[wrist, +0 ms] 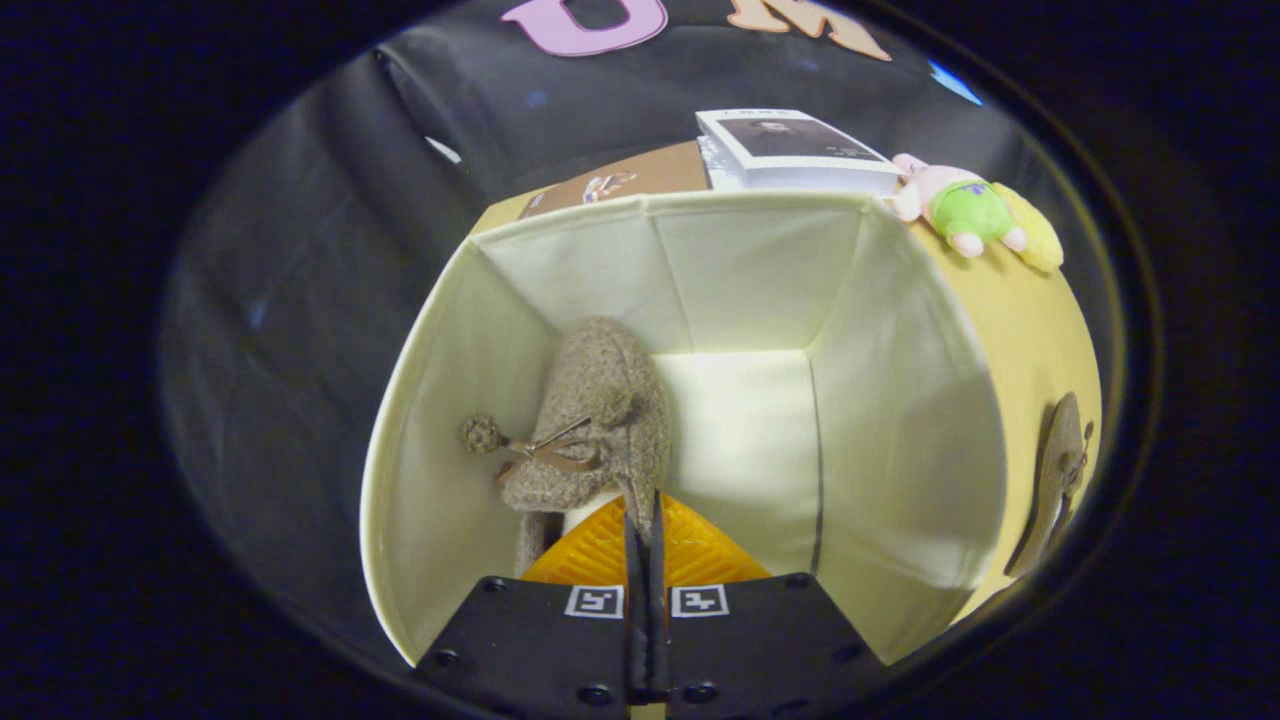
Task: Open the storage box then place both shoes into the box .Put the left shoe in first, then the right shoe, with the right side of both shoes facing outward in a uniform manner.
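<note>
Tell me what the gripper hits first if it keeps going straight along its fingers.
Most likely the brown shoe it is already closed on, standing inside the storage box by one wall. Past the shoe lies the box's pale floor; depth is hard to judge, but the gripper points down into the box.

Staged recording booth, black cloth wall (330, 200), yellow table (1010, 330) with book (800, 150) and plush toy (975, 212)

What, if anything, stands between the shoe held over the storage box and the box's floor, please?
Nothing visible does: the gripper is shut on the shoe inside the open storage box, by one wall, with bare floor below.
</note>
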Available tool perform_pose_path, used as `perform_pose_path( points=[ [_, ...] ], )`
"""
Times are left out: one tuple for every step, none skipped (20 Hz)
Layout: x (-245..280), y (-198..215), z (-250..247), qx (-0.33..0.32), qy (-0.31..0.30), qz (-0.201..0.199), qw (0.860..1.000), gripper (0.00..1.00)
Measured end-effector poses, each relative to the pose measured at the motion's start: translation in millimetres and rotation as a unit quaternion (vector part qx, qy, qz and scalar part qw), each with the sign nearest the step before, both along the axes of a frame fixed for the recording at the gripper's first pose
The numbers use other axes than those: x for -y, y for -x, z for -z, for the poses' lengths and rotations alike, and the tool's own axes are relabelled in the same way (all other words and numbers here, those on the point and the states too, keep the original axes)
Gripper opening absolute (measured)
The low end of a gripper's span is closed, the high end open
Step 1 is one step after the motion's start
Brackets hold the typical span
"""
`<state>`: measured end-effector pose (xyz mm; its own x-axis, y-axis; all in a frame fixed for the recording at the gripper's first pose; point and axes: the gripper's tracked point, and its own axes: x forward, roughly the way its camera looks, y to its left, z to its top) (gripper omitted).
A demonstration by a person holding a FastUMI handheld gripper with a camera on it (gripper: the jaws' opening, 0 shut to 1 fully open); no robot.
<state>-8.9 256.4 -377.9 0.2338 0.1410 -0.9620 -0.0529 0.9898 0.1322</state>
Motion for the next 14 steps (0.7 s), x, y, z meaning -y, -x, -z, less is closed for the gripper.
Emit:
perform_pose_path(
  points=[
    [-2.8,5.2,3.5,-0.008,-0.001,-0.010,1.000,0.06],
    [-3.3,8.1,7.7,-0.014,0.002,-0.021,1.000,0.08],
    [-3.1,10.0,7.0,-0.016,0.004,-0.032,0.999,0.11],
    [-7.2,12.4,7.2,-0.014,-0.003,-0.042,0.999,0.22],
    [-9.4,13.2,1.0,-0.009,-0.010,-0.046,0.999,0.34],
    [-9.8,10.2,-4.4,0.001,-0.014,-0.050,0.999,0.45],
    [-10.8,9.9,-10.0,0.009,-0.019,-0.056,0.998,0.57],
    [-10.9,9.2,-16.8,0.016,-0.026,-0.060,0.998,0.69],
    [-12.5,7.7,-24.9,0.027,-0.038,-0.063,0.997,0.80],
    [-13.5,5.6,-34.2,0.044,-0.049,-0.069,0.995,0.92],
    [-12.7,3.3,-44.5,0.059,-0.056,-0.078,0.994,1.00],
    [-9.1,1.3,-54.8,0.075,-0.059,-0.092,0.991,1.00],
    [-5.3,0.2,-63.9,0.092,-0.060,-0.108,0.988,1.00],
    [0.2,-1.2,-74.2,0.111,-0.058,-0.124,0.984,1.00]
  ],
)
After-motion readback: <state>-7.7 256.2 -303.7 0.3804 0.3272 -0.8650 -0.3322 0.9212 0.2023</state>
